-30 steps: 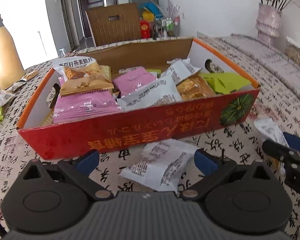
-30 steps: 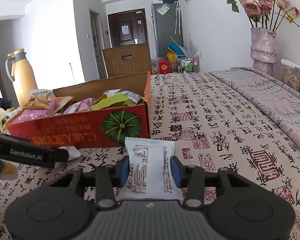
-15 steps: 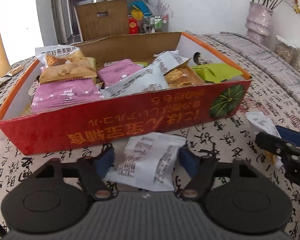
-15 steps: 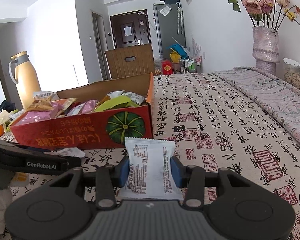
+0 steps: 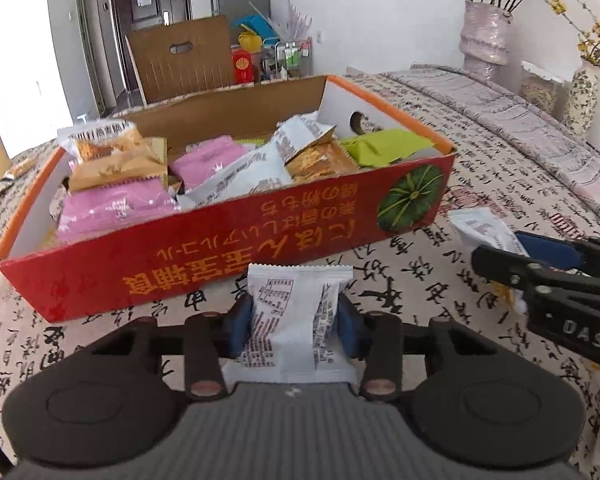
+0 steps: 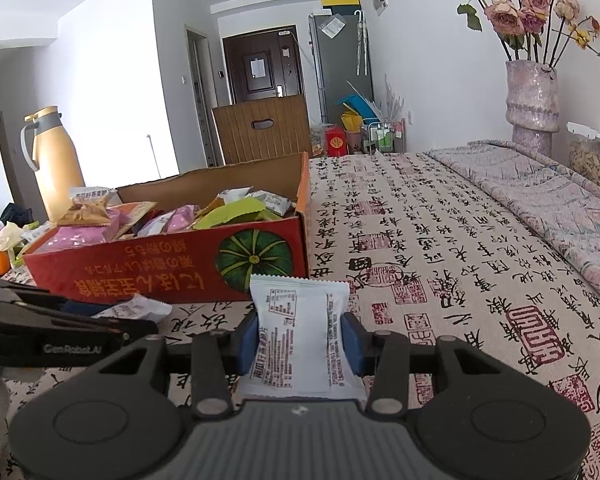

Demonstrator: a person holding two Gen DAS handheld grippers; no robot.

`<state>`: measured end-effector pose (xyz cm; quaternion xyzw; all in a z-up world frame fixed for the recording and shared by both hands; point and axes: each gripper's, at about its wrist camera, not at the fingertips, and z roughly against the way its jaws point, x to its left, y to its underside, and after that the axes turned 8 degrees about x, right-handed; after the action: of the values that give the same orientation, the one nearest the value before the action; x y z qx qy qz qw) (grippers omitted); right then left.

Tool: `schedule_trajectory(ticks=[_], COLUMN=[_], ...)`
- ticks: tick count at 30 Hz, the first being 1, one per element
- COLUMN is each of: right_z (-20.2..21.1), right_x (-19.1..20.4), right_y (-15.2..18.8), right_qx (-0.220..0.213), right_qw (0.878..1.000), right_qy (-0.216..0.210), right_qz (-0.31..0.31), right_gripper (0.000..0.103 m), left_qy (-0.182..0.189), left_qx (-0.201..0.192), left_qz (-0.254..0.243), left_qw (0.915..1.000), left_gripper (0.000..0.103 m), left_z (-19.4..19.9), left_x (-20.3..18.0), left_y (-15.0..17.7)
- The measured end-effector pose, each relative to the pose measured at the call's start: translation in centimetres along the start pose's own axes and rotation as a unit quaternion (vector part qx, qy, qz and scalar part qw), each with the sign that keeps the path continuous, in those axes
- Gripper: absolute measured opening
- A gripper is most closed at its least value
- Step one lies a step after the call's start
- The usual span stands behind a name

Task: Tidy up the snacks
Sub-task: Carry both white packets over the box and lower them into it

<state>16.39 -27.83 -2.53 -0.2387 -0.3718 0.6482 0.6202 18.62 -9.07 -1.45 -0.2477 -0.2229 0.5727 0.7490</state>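
Now both hand-held grippers were loaded. My left hand-held gripper [image 5: 296,322] had just been closing, and in its own view the blue pads were pressed on either side of a white packet [image 5: 294,320], which stood upright between them, just in front of the red box [image 5: 220,264]. My right hand-held gripper [image 6: 300,340] was clenched on a second white packet [image 6: 298,340], near the box's corner with the green pumpkin print.

The box sat on the tabletop [image 6: 460,260], under a cloth printed with calligraphy, already heaped with pink, tan, green and white snacks. The right view showed part of the left packet [image 6: 138,309] beside the left tool.

I judged the step in hand to be the pick-up, finished for both packets, with the drop into the box not yet done. The next move, as I read it, called for lifting each packet over the near wall and releasing above a low spot in the pile, one side at a time so the tools stay apart.
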Motion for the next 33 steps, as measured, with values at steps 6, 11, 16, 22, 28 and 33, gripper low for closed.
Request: schedule_trajectory(ticks=[6,11,16,22,28,33], right_z=[0.7,2.1,3.4,3.9,3.1,1.5], right_x=[0.5,0.9,1.7,3.1,4.6,5.9], right_y=[0.1,-0.4,-1.8,-4.5,-7.1,-9.0], right_qx=[-0.013,-0.033,-0.06,-0.093,-0.108,-0.11], right_qw=[1.0,0.999,0.998,0.994,0.992,0.99], right_qy=[0.001,0.001,-0.001,-0.006,-0.011,-0.013], right_qz=[0.013,0.02,0.034,0.053,0.071,0.083], right_gripper=[0.043,0.043,0.043,0.043,0.043,0.043], left_qy=[0.006,0.009,0.002,-0.012,-0.025,-0.034], left_qx=[-0.021,-0.048,-0.08,-0.111,-0.13,-0.14], left_qz=[-0.005,-0.008,-0.004,0.013,0.039,0.061], left_qw=[0.9998,0.9988,0.9968,0.9937,0.9904,0.9876], left_gripper=[0.044,0.044,0.044,0.044,0.044,0.044], left_z=[2.1,4.3,6.1,7.5,8.0,7.7], left_x=[-0.5,-0.5,-0.3,0.8,2.3,3.7], left_y=[0.1,-0.4,-1.6,-3.5,-5.5,-6.9])
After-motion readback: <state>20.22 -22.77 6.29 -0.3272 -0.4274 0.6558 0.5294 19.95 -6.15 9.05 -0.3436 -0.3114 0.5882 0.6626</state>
